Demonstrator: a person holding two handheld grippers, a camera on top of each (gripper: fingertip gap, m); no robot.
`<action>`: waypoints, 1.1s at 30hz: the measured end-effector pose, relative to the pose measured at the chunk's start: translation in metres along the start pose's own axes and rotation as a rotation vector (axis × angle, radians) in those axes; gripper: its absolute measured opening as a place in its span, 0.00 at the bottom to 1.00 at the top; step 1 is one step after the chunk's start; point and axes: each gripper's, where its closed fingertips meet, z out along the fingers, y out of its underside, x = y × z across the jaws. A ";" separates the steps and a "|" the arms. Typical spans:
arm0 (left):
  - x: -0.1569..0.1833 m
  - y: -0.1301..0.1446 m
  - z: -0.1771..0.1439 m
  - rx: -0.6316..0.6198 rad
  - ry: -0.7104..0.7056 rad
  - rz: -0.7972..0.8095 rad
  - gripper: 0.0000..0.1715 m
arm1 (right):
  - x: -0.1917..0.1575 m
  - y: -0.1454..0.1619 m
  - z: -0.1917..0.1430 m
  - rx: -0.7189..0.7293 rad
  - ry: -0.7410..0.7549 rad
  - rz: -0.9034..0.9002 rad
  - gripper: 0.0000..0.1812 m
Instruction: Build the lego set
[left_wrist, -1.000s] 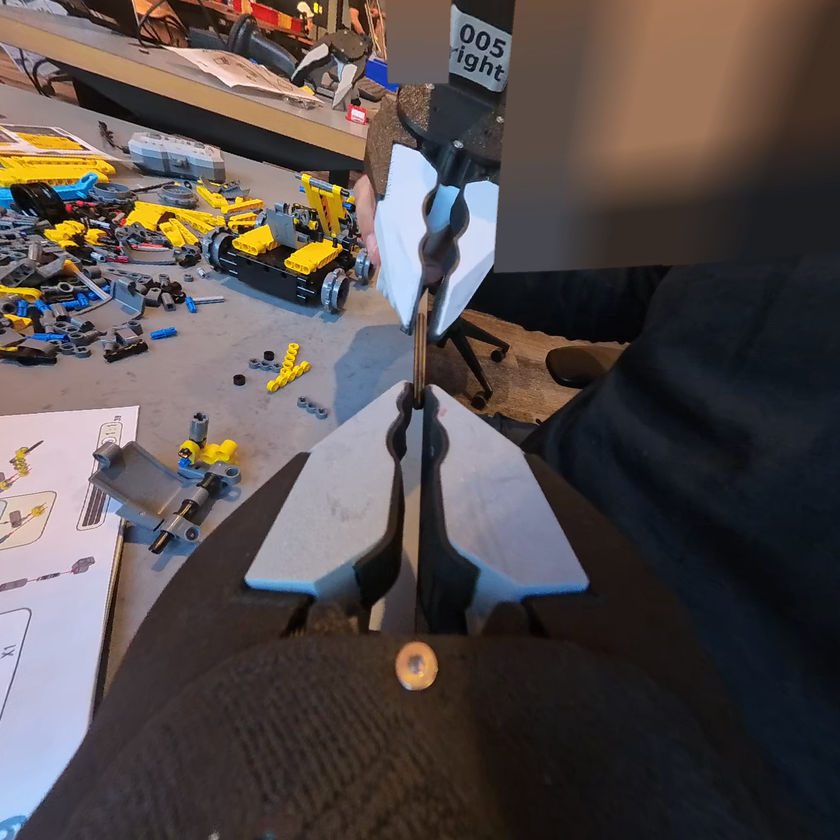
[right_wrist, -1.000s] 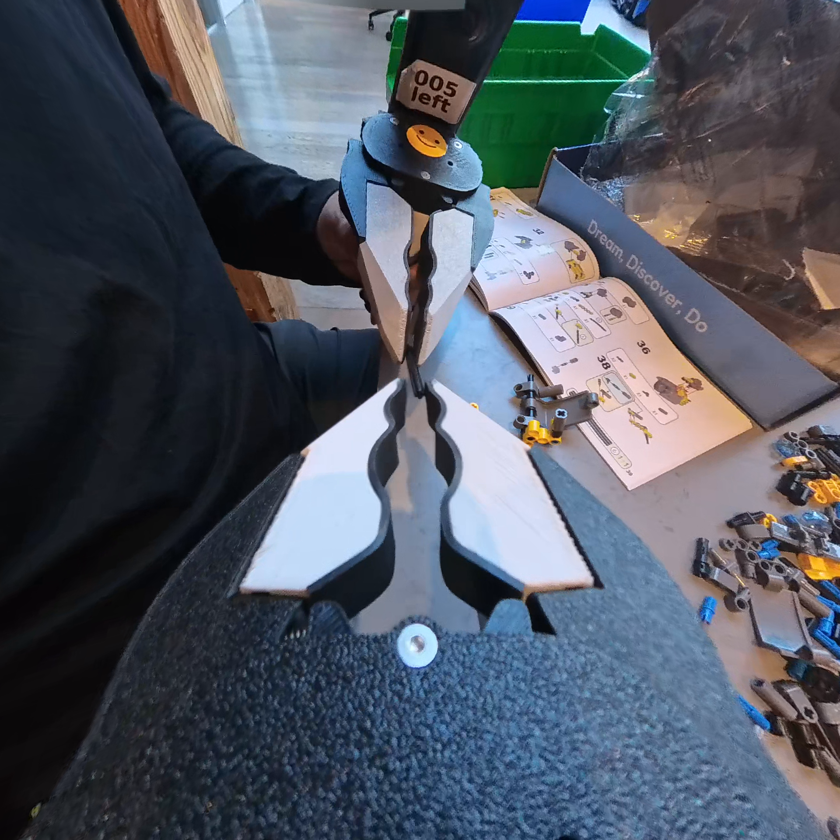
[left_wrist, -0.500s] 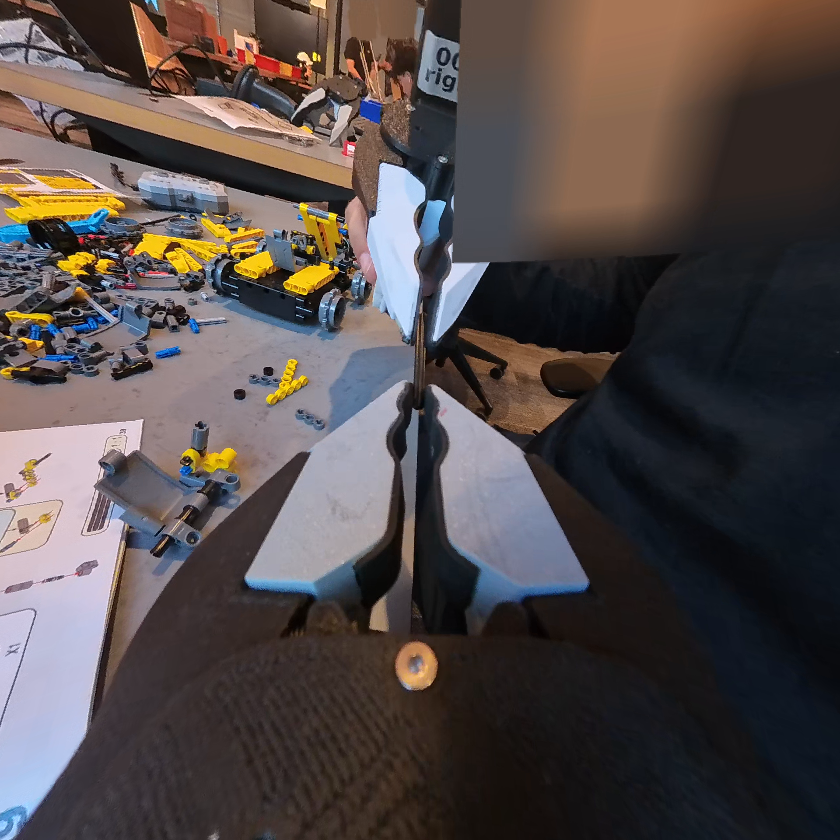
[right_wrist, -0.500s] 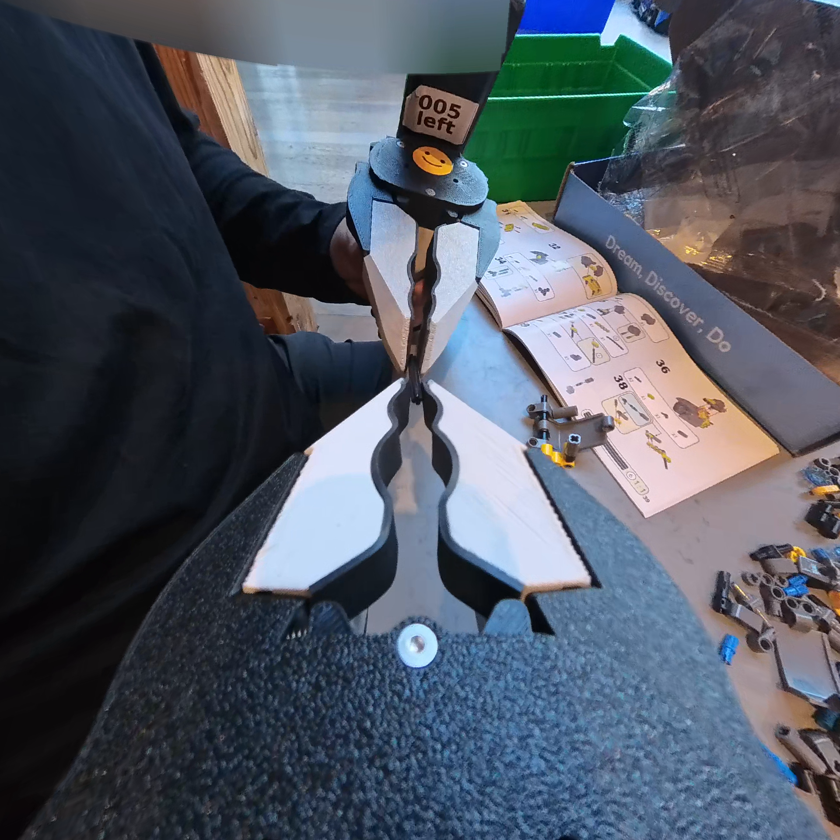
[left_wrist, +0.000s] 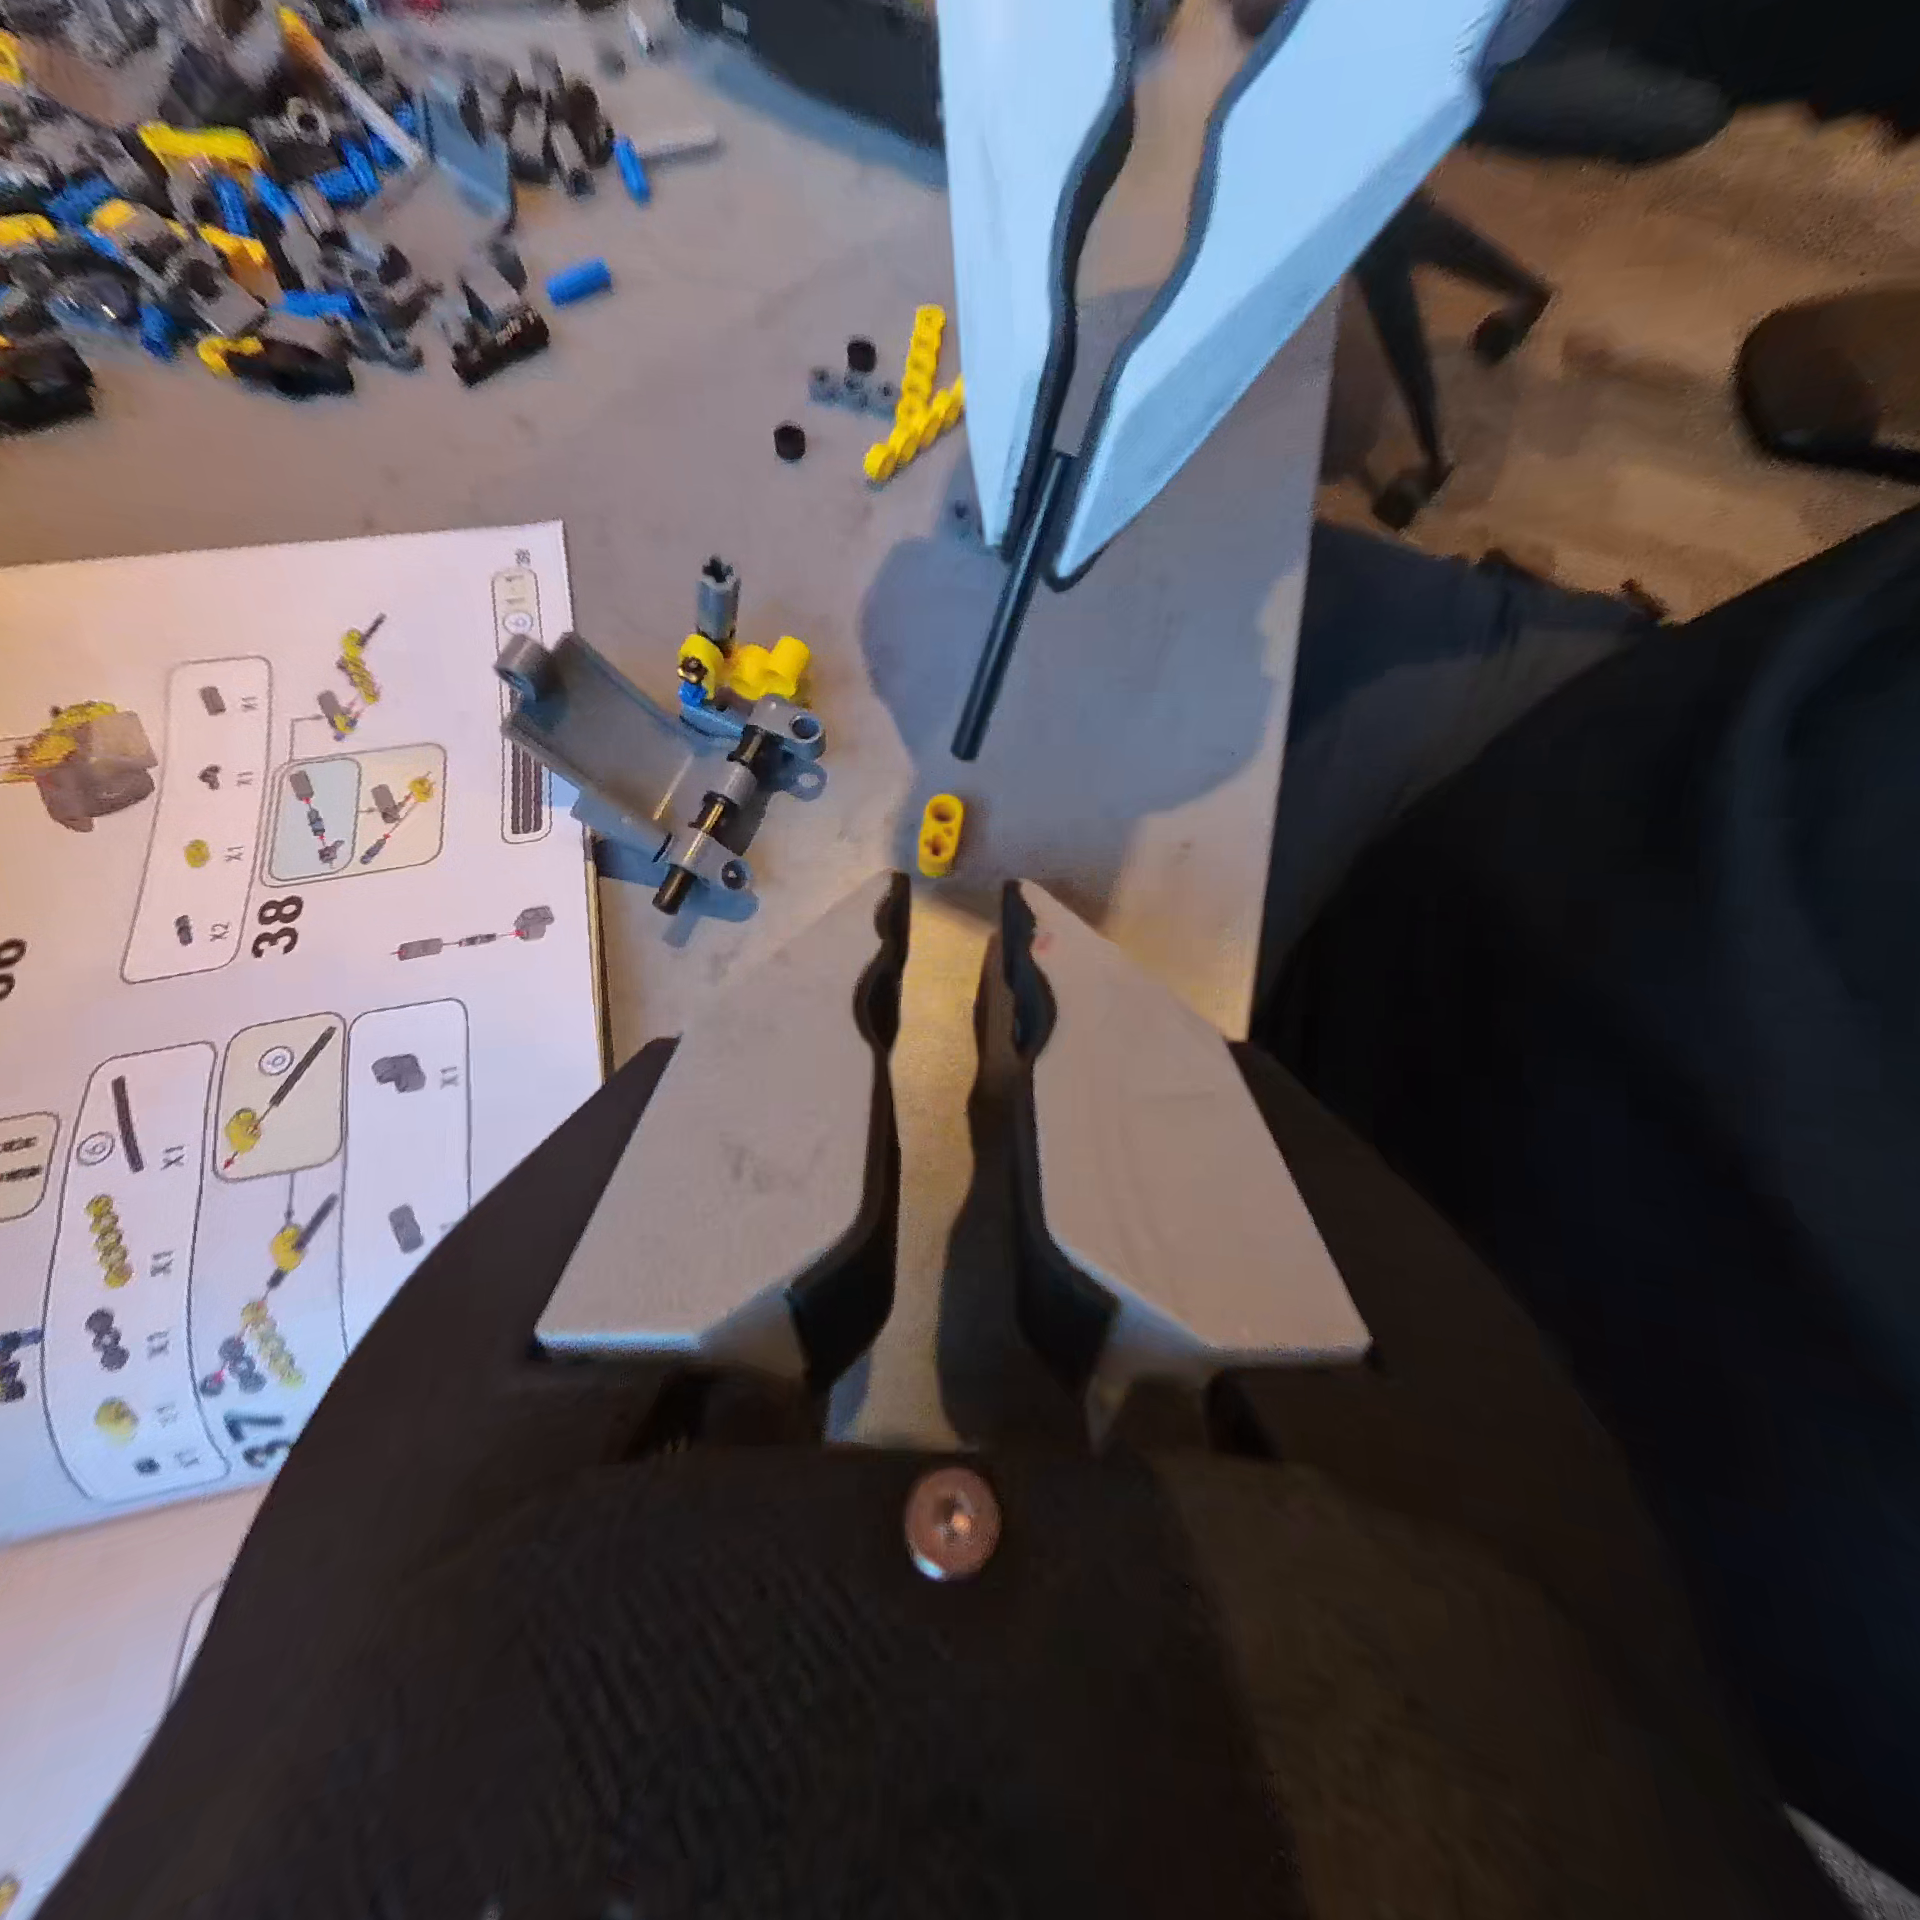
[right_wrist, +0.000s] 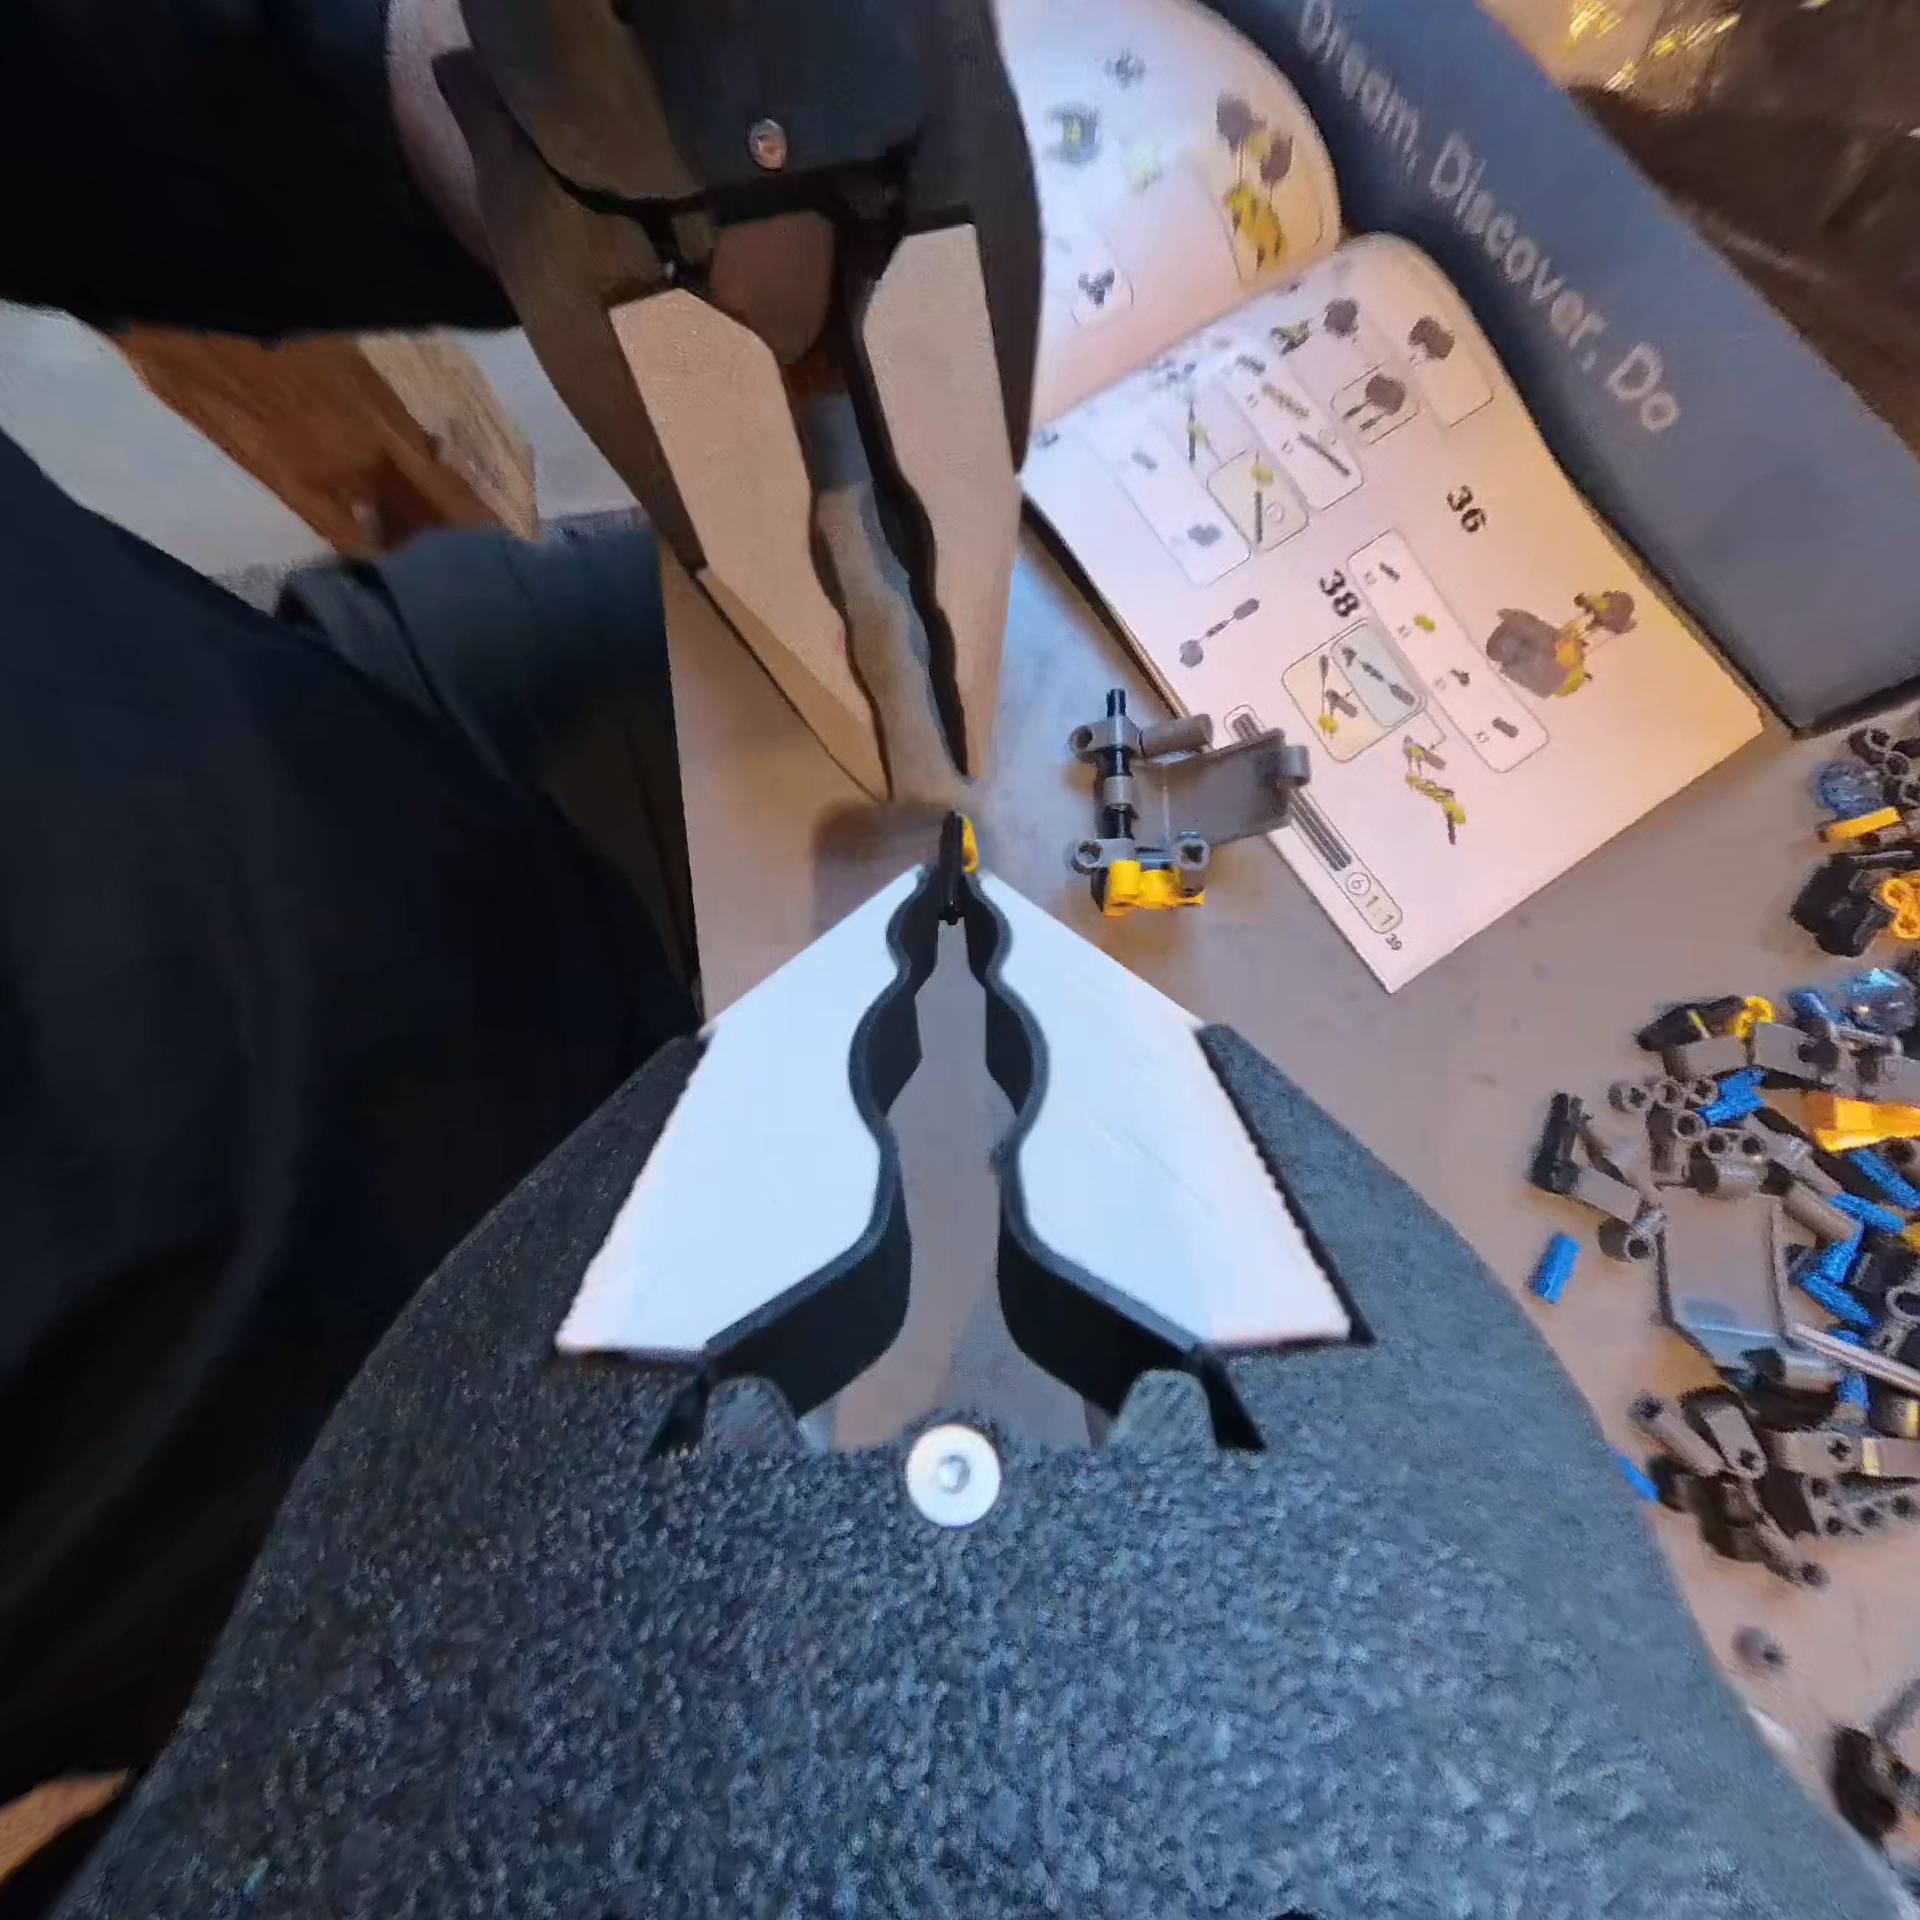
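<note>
- The right gripper (left_wrist: 1039, 566) pinches a thin black rod (left_wrist: 1003, 649), its free end hanging just above the grey table (left_wrist: 665, 457).
- The left gripper (left_wrist: 954, 894) is slightly spread and empty, its tips just beside a small yellow connector (left_wrist: 940, 833) lying on the table.
- Rod and connector are not yet joined.
- A grey part-built piece (left_wrist: 665, 774) sits near an open instruction booklet (left_wrist: 291, 935).

Left gripper (left_wrist: 954, 894) agape (right gripper (right_wrist: 948, 883) clamped)

Grey assembly (left_wrist: 665, 774) and booklet (left_wrist: 281, 935) crowd the left gripper (left_wrist: 951, 894).
</note>
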 end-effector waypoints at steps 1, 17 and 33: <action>-0.002 0.003 0.005 -0.035 -0.014 0.005 0.09 | -0.001 0.002 0.003 -0.042 -0.003 -0.017 0.02; 0.000 -0.003 0.015 -0.045 -0.043 0.031 0.07 | 0.002 0.005 0.010 -0.244 -0.025 -0.133 0.02; 0.006 -0.032 0.006 0.161 0.022 -0.008 0.02 | -0.003 -0.018 0.009 -0.045 -0.103 0.016 0.02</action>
